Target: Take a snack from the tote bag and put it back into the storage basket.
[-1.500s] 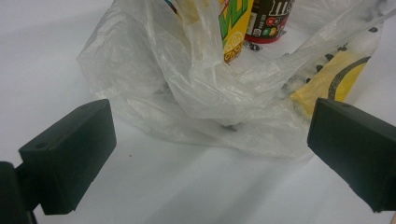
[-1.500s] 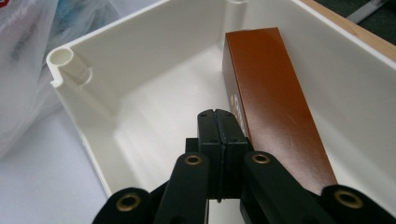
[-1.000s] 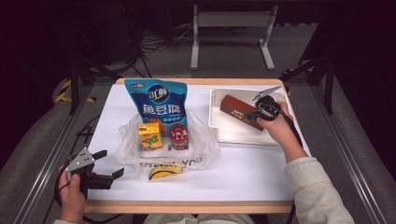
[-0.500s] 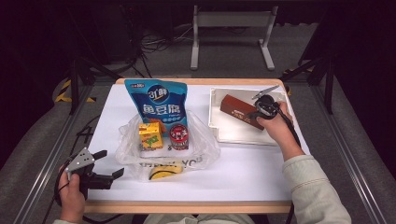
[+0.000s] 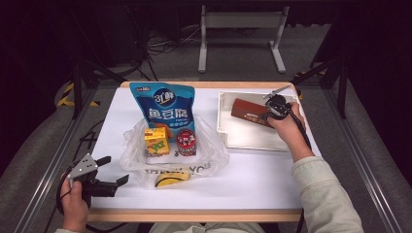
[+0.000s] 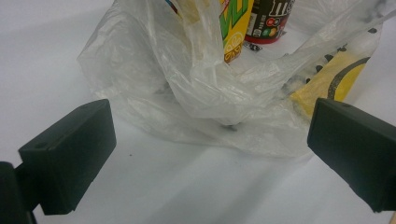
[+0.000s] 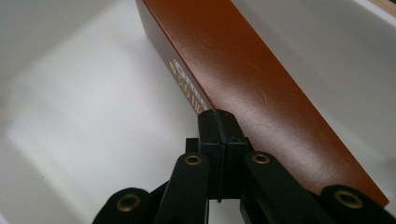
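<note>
On the table point(image 5: 272, 184), a plastic bag point(image 5: 209, 155) already held a carton and a can. The brown box point(image 5: 248, 111) lay unpacked in the white tray point(image 5: 243, 141). The right gripper point(image 7: 218, 122) was closed, empty, against it; the left gripper point(image 6: 210, 140) was held wide open.

The right gripper point(image 7: 219, 116) is black, with two flat-faced pads on jointed black links fastened by brass-coloured rivets. A pale cream knitted sleeve point(image 5: 323, 194) with a ribbed cuff covers the right forearm, and a thin black cable point(image 5: 303, 133) trails along that wrist. The left gripper point(image 5: 109, 170) has blocky matt black pads, each with a small screw hole, and carries a grey three-cornered plate point(image 5: 81, 167) dotted with screws on its top.
</note>
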`<state>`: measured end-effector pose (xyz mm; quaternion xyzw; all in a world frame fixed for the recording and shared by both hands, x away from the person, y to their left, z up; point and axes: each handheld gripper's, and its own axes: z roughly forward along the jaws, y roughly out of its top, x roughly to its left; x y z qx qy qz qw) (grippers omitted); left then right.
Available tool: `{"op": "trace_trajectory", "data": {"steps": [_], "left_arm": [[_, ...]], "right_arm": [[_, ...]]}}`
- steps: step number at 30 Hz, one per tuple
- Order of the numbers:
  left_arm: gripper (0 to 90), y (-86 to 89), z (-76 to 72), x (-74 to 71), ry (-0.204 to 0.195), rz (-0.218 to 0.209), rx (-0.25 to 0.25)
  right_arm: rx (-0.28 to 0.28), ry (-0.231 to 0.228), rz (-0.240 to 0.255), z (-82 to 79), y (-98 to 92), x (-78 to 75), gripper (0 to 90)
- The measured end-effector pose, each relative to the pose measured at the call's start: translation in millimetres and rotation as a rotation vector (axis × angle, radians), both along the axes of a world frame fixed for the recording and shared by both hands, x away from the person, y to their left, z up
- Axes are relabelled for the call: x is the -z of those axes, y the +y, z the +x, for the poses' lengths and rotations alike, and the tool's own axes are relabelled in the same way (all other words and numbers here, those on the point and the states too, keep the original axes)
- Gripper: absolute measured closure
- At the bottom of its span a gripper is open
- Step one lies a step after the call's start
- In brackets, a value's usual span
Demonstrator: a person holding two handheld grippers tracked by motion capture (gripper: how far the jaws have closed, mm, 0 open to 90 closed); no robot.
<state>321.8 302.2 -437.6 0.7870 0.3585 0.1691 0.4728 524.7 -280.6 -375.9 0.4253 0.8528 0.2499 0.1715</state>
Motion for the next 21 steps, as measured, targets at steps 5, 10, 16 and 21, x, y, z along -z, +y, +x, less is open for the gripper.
{"op": "trace_trajectory", "data": {"steps": [5,10,16,21], "left_arm": [[1.6,0.0,0.0,0.0,-0.001,0.001,0.000],[1.6,0.0,-0.1,0.1,0.000,0.001,0.000],[1.6,0.3,-0.4,0.1,0.002,0.002,-0.003],[1.6,0.5,-0.5,0.2,0.001,0.001,-0.002]], "right_arm": [[0.025,-0.006,0.000,5.8,-3.9,-0.1,90.0],[0.050,-0.012,-0.002,11.0,-6.6,0.2,90.0],[0.073,-0.023,-0.008,16.6,-9.1,0.7,90.0],[0.083,-0.028,-0.003,19.5,-10.7,0.7,90.0]]}}
